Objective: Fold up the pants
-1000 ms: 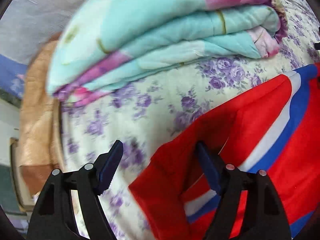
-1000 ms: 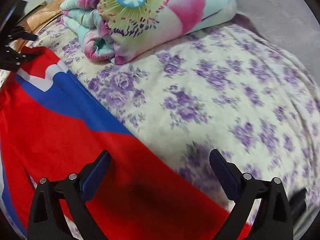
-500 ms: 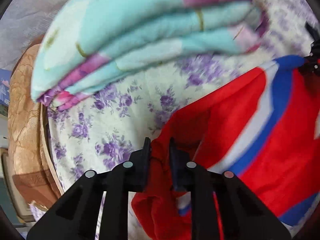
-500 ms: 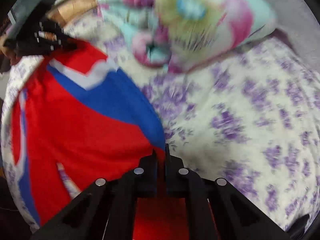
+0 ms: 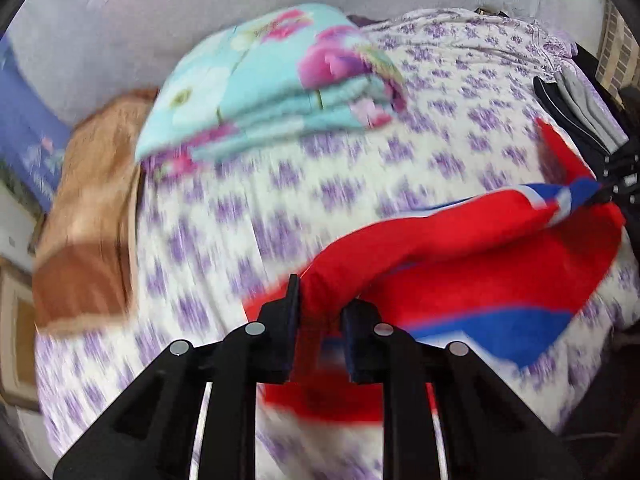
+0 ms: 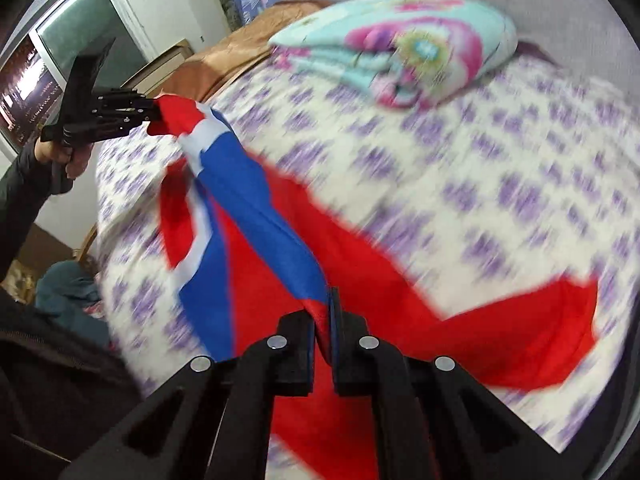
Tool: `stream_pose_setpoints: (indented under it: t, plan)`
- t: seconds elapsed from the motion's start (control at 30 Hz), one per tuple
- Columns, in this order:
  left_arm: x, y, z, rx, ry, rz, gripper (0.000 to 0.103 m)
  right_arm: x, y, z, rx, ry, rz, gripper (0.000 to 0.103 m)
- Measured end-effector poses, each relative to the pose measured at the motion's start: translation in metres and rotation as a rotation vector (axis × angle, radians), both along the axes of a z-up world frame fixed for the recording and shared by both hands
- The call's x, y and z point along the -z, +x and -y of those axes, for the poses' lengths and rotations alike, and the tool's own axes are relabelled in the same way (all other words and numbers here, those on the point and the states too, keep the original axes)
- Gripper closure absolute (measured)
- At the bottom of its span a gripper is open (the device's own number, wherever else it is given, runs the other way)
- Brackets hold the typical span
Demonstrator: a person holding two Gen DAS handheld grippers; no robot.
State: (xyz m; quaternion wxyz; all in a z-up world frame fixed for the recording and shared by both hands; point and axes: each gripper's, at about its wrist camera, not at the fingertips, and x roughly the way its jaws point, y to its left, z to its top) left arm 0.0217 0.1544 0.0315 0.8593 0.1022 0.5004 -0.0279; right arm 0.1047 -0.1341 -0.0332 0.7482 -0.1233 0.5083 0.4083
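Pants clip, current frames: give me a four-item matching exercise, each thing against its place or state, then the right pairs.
Things:
1. pants
2. folded quilt
3. left claw
4. dark clothes

Places or states:
A. at the far right edge of the bed, in the left wrist view
B. lifted partly off the floral sheet, pinched at two points
C. shut on red cloth
D. resting on the bed near the wall

Pairs: 1-B, 2-D, 3-C, 4-A

left wrist: faces bed (image 5: 360,184) | right wrist: same, close
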Motion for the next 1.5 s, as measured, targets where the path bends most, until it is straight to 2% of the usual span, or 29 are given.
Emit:
stream_pose_setpoints:
  t: [0.1,0.23,0.3,0.33,0.37,0.4,0.43,0.5,0.57,0.63,0.7,0.83,0.97,1.07,1.13,1.2,1.3,1.37,1.5]
  plan:
    - [0.028,-0.032,-0.009,-0.071,-0.075,-0.041,0.085,0.026,-0.034,-0.006,-0.005,-0.023,-0.045,0.093]
    - [0.068,-0.057,-0.016,-0.16,-0.102,-0.101,0.084,0.062,-0.06,-0.015,0.017,-0.055,-0.076,0.087]
    - [0.078,-0.061,-0.02,-0.189,-0.114,-0.125,0.081,0.074,-0.061,-0.018,0.025,-0.067,-0.123,0.06]
    - [0.081,-0.063,-0.021,-0.203,-0.113,-0.143,0.073,0.076,-0.063,-0.019,0.017,-0.058,-0.143,0.039]
    - [0.082,-0.064,-0.022,-0.214,-0.098,-0.148,0.067,0.074,-0.067,-0.021,0.004,-0.047,-0.142,0.031]
    - [0.083,-0.066,-0.023,-0.234,-0.07,-0.155,0.053,0.071,-0.071,-0.021,-0.005,-0.052,-0.123,0.031]
    - [0.081,-0.067,-0.024,-0.253,-0.046,-0.158,0.048,0.067,-0.074,-0.021,-0.004,-0.066,-0.103,0.031]
    - [0.071,-0.072,-0.023,-0.256,-0.04,-0.148,0.049,0.056,-0.074,-0.014,0.023,-0.047,-0.084,0.031]
    - [0.053,-0.076,-0.019,-0.242,-0.033,-0.109,0.044,0.039,-0.065,0.002,0.089,0.008,-0.053,0.028]
    - [0.036,-0.077,-0.013,-0.228,-0.021,-0.062,0.039,0.025,-0.052,0.021,0.18,0.039,-0.018,0.027]
    - [0.024,-0.076,-0.007,-0.211,-0.043,-0.025,0.034,0.014,-0.034,0.046,0.31,0.059,0.017,0.027]
    - [0.007,-0.077,0.004,-0.189,-0.061,0.014,0.027,0.011,0.013,0.099,0.644,-0.039,0.067,0.026]
    - [-0.001,-0.082,0.003,-0.183,-0.011,0.006,0.024,0.009,0.03,0.113,0.739,-0.044,0.061,0.026]
    - [0.004,-0.078,-0.007,-0.229,-0.074,-0.003,0.023,0.011,0.029,0.088,0.658,0.03,0.014,0.026]
    - [0.015,-0.069,-0.007,-0.248,-0.112,-0.038,0.023,0.012,0.023,0.06,0.555,0.065,-0.004,0.026]
    - [0.032,-0.059,0.001,-0.237,-0.142,-0.064,0.023,0.017,0.016,0.018,0.403,0.129,-0.074,0.03]
    - [0.061,-0.044,0.014,-0.222,-0.108,-0.13,0.023,0.022,0.009,-0.04,0.243,0.166,-0.131,0.038]
    - [0.078,-0.037,0.017,-0.228,-0.072,-0.171,0.023,0.023,0.009,-0.083,0.13,0.196,-0.154,0.039]
    - [0.09,-0.036,0.005,-0.289,-0.051,-0.19,0.023,0.034,0.014,-0.146,-0.006,0.148,-0.159,0.037]
